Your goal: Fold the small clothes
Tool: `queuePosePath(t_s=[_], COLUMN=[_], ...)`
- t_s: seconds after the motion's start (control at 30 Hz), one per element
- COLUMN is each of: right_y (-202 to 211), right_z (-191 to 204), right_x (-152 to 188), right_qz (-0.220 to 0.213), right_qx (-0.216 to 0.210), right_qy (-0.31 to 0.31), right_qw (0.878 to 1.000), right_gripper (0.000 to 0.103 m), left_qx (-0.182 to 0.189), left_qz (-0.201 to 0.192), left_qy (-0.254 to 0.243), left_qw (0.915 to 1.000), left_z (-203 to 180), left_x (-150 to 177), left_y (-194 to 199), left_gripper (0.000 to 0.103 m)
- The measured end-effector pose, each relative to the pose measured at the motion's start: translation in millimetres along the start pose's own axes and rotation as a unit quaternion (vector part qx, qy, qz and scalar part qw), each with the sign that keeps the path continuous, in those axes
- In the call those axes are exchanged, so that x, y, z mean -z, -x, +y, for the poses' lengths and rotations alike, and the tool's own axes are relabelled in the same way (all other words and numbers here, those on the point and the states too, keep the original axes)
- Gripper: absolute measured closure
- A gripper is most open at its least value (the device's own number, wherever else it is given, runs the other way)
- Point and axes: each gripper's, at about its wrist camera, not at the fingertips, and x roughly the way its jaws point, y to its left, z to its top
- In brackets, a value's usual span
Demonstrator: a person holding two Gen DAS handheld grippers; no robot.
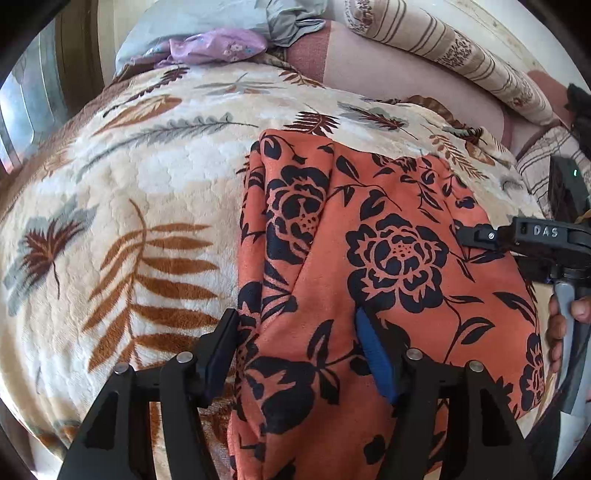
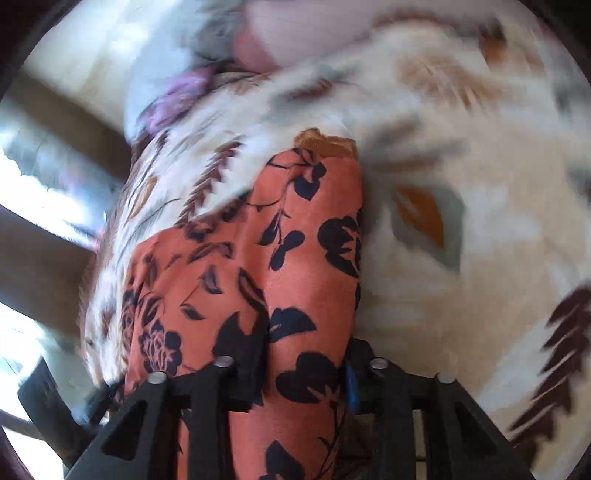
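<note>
At the bottom of the left wrist view: left gripper point(image 1: 299, 339), two black fingers spread apart, a fold of cloth lying between them but not pinched; one finger carries a blue pad point(image 1: 373, 354). Item between and beyond the fingers: orange garment point(image 1: 369, 236) with a black flower print, folded, lying flat on the blanket point(image 1: 147, 177), filling the lower centre and right of the frame. Right edge of the same view: right gripper point(image 1: 476, 236), black, lettered "DAS", its tip on the garment's right side; a hand point(image 1: 557, 325) holds its grey handle. Blanket: cream fleece with brown and grey leaves. Upper left: purple cloth point(image 1: 218, 46) against a grey cloth point(image 1: 288, 18). Upper right: striped pillow point(image 1: 443, 48).

At the bottom of the right wrist view, which is blurred: right gripper point(image 2: 306, 373), fingers closed in on a bunched ridge of the orange garment point(image 2: 306, 229), which runs from between them toward the frame's centre. Blanket point(image 2: 461, 295) to the right and beyond.
</note>
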Motion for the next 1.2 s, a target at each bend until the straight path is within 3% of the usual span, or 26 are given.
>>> queuePosePath(t_s=[0.13,0.27,0.3,0.33,0.4,0.47,0.53,0.6,0.67,0.73,0.77,0.8,0.83,0.9,0.97,1.07,1.2], right_y=[20.8,6.8,-6.2,-19.7,-6.3,14.2,16.1,24.6,52.5,75.3,84.5,86.1,83.5,69.3,47.5,44.4,45.5], right_z=[-1.7,-30.9,-37.5,-31.9,-2.7,26.8,24.7,9.9,10.5,25.0,32.5,42.1,54.7,66.9,60.4,50.9,45.4], right_x=[-9.3,-34.5,-40.9,-45.9,-47.1,-38.6,-34.6,-23.9,-3.3,15.2,28.6,41.5,53.1,74.1,89.9,98.9,98.8], right_qz=[-0.023,-0.032,-0.008,0.008,-0.016,-0.061,-0.057,-0.035,-0.064,-0.084,-0.089,-0.086,-0.077,-0.052,-0.011,-0.014,-0.012], right_qx=[-0.058,-0.084,-0.077,-0.068,-0.025,0.015,0.031,0.022,0.001,-0.031,-0.059,-0.086,-0.106,-0.113,-0.076,-0.088,-0.091], right_qy=[-0.030,-0.102,-0.111,-0.103,-0.024,0.052,0.054,0.009,0.023,0.039,0.041,0.053,0.074,0.106,0.101,0.087,0.077], right_qw=[0.998,0.991,0.991,0.992,0.999,0.997,0.996,0.999,0.998,0.995,0.993,0.991,0.989,0.987,0.992,0.992,0.993], right_gripper=[0.033,0.030,0.041,0.076,0.077,0.077,0.063,0.049,0.048,0.042,0.035,0.025,0.024,0.024,0.024,0.024,0.023], left_qx=[-0.001,-0.001,-0.002,-0.003,-0.002,-0.002,0.006,0.025,0.058,0.082,0.085,0.084,0.094,0.112,0.112,0.105,0.119], left_qz=[-0.002,0.000,0.001,0.001,0.003,0.003,0.004,-0.018,-0.045,-0.030,-0.008,0.031,0.059,0.041,0.038,0.016,-0.026], left_qy=[-0.004,-0.003,-0.003,-0.003,-0.003,-0.003,0.004,0.026,0.060,0.089,0.092,0.090,0.094,0.115,0.123,0.115,0.098], left_qw=[1.0000,1.0000,1.0000,1.0000,1.0000,1.0000,1.0000,0.9992,0.9955,0.9922,0.9921,0.9919,0.9894,0.9861,0.9854,0.9877,0.9878], left_z=[-0.8,-0.6,-0.9,-1.0,0.4,1.8,4.6,13.4,29.0,44.2,47.3,49.6,51.9,58.6,59.3,54.7,48.5], left_x=[0.2,0.0,0.0,-0.5,-1.3,-1.5,-3.4,-2.4,5.1,16.2,21.9,30.4,39.4,48.0,46.5,36.8,4.2], left_y=[-1.2,-1.4,-1.7,-2.0,-2.2,-2.4,4.4,32.0,57.6,62.1,55.2,40.9,29.0,32.4,39.2,58.8,76.8], left_gripper=[0.035,0.035,0.035,0.035,0.034,0.032,0.034,0.036,0.036,0.036,0.047,0.079,0.079,0.080,0.080,0.079,0.044])
